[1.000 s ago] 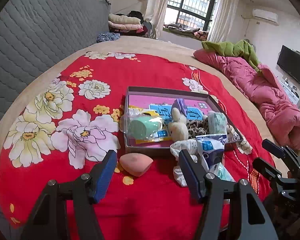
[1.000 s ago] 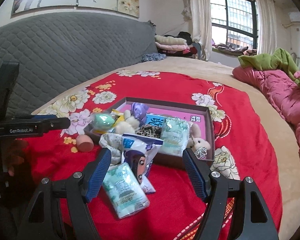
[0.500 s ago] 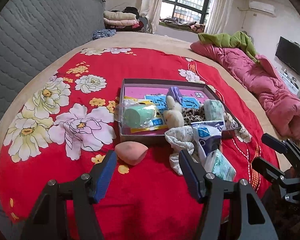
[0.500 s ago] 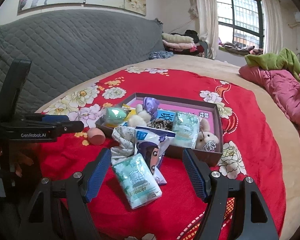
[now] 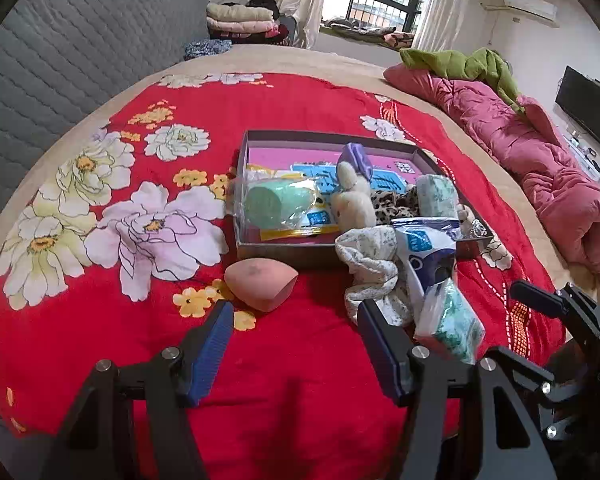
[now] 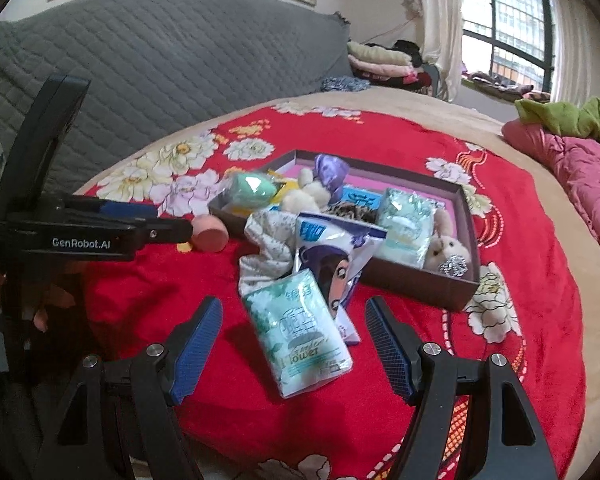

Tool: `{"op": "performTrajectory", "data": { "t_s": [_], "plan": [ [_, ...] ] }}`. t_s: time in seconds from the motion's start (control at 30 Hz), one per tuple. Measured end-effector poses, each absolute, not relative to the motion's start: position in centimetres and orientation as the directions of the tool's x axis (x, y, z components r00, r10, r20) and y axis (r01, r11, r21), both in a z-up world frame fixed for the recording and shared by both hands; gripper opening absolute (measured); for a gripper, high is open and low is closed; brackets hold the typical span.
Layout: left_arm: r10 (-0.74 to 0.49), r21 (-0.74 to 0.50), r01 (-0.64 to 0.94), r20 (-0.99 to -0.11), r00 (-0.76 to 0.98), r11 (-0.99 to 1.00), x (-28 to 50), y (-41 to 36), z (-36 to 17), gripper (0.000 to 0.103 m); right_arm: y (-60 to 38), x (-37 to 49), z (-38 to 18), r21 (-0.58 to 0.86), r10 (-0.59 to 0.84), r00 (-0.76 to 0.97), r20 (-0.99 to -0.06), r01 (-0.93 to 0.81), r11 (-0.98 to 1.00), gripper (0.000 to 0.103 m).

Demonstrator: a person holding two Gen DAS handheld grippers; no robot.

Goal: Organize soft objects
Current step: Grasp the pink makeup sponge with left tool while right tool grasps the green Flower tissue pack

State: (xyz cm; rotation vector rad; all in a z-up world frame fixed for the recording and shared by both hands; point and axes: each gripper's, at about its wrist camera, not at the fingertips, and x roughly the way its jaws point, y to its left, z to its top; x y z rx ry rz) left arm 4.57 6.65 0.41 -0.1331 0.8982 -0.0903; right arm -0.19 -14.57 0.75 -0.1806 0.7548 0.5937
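Tissues (image 6: 298,330) lie on the bed (image 6: 540,320) just before the box (image 6: 420,280), between your right gripper's (image 6: 292,346) wide-open, empty fingers. Your left gripper (image 5: 294,346) is also open and empty, the sponge (image 5: 260,284) just ahead of it.

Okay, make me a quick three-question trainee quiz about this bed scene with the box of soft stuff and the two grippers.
1. True or false: the pink sponge lies inside the box.
2. Which item lies nearest between the right gripper fingers? A) green tissue pack B) purple bow C) leopard-print cloth
3. Fill in: both the left gripper and the right one are ____ and hold nothing.

Key:
1. False; it lies on the red blanket, outside the box's front wall.
2. A
3. open
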Motion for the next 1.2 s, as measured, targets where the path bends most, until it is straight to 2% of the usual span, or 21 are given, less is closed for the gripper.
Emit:
{"op": "performTrajectory", "data": {
  "t_s": [0.63,1.2],
  "plan": [
    [-0.090,-0.157,-0.069,-0.816,0.572,0.985,8.4,9.4,-3.0,0.064,-13.4,1.8,-2.2,0.057,0.415,0.519,-0.747,-0.572,0.818,0.075],
    [-0.126,-0.167,-0.031,-0.840,0.528,0.985,11.1,8.3,-5.1,0.063,-13.5,3.0,-3.5,0.066,0.396,0.500,-0.770,-0.554,0.830,0.075]
  ]
}}
